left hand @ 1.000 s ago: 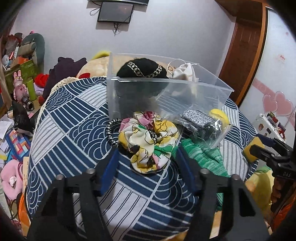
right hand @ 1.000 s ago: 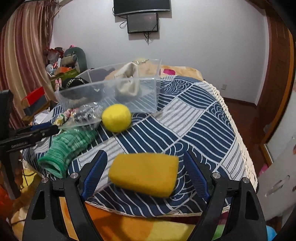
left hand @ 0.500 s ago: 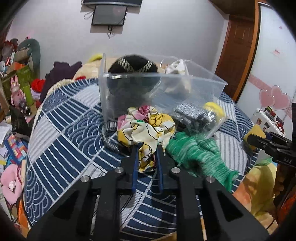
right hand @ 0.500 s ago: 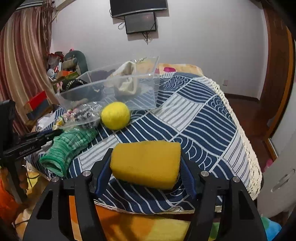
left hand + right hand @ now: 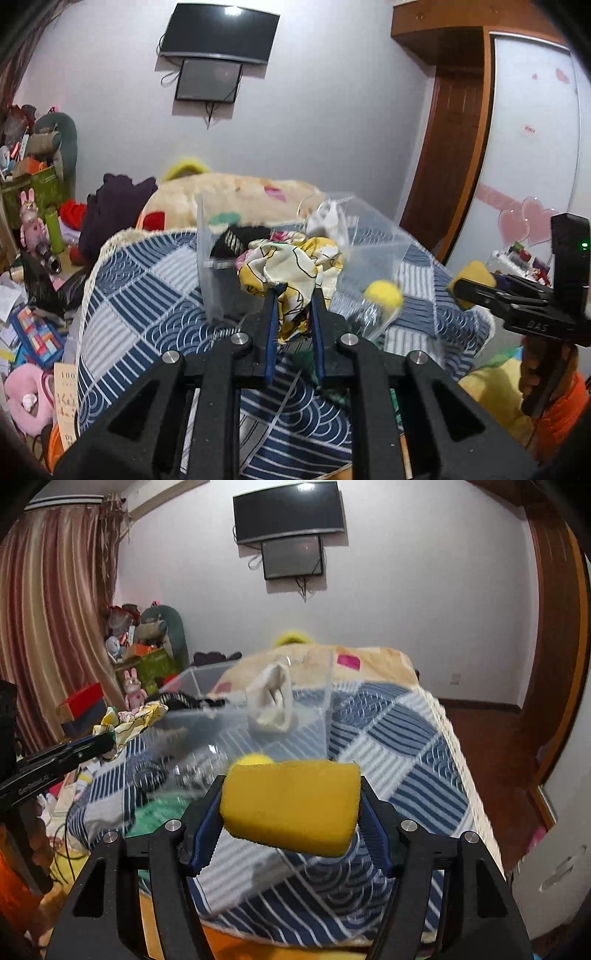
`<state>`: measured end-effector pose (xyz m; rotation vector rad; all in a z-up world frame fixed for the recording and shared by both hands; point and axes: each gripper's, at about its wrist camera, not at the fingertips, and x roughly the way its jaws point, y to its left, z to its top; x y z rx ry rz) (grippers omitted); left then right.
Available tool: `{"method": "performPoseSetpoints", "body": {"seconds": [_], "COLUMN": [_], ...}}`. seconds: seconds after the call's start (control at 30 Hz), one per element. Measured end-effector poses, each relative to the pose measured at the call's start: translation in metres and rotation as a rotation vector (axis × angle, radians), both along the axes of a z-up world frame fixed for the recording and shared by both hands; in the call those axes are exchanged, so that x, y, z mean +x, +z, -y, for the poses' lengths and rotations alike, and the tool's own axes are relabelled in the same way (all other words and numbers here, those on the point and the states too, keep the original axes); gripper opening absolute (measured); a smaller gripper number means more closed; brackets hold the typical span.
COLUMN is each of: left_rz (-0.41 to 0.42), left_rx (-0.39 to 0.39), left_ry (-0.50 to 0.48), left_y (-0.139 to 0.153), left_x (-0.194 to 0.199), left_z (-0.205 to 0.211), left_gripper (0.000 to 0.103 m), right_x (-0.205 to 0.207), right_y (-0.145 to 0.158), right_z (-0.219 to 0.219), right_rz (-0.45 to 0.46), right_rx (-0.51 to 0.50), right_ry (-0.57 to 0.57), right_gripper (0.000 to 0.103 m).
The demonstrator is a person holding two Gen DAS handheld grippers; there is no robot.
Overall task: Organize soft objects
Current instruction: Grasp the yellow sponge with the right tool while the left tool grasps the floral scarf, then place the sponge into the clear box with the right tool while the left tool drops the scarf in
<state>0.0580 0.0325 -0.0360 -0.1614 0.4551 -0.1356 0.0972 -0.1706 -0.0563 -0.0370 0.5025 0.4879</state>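
Note:
My left gripper (image 5: 293,295) is shut on a floral yellow and white scrunchie (image 5: 291,266) and holds it lifted in front of the clear plastic bin (image 5: 369,240). My right gripper (image 5: 290,808) is shut on a yellow sponge (image 5: 291,805), raised above the bed. The sponge also shows in the left wrist view (image 5: 469,277), and the scrunchie in the right wrist view (image 5: 129,720). The bin (image 5: 229,720) holds a black hat (image 5: 240,240) and a cream pouch (image 5: 273,698). A yellow ball (image 5: 382,293) lies beside the bin.
A blue and white patterned bedspread (image 5: 388,731) covers the bed. A green knit item (image 5: 155,812) and a shiny plastic bag (image 5: 195,768) lie near the bin. Clutter and toys (image 5: 33,206) fill the left floor. A door (image 5: 443,158) stands at the right.
Both grippers closed on their objects and lifted them: the left raised the scrunchie off the bed toward the bin, the right raised the sponge. Views are motion blurred.

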Motion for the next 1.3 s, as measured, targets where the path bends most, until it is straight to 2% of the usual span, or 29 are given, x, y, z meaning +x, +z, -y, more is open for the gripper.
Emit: {"method": "performPoseSetpoints", "body": {"seconds": [0.3, 0.57, 0.77, 1.1, 1.3], "left_rz": [0.073, 0.043, -0.031, -0.127, -0.145], "left_rx": [0.017, 0.001, 0.027, 0.021, 0.025], "left_ry": [0.015, -0.003, -0.043, -0.072, -0.068], "left_y": [0.029, 0.029, 0.012, -0.009, -0.01], "left_x": [0.013, 0.054, 0.087, 0.132, 0.136], "left_z": [0.002, 0.005, 0.017, 0.02, 0.019], "left_gripper": [0.016, 0.016, 0.016, 0.016, 0.018], "right_x": [0.022, 0.049, 0.072, 0.105, 0.107], "right_y": [0.029, 0.047, 0.039, 0.014, 0.006], "right_z": [-0.024, -0.05, -0.067, -0.08, -0.077], "right_rz": [0.069, 0.093, 0.054, -0.045, -0.069], "right_rx": [0.015, 0.004, -0.036, -0.083, -0.103], "right_ry": [0.036, 0.08, 0.093, 0.084, 0.092], "right_gripper": [0.063, 0.063, 0.063, 0.063, 0.064]}}
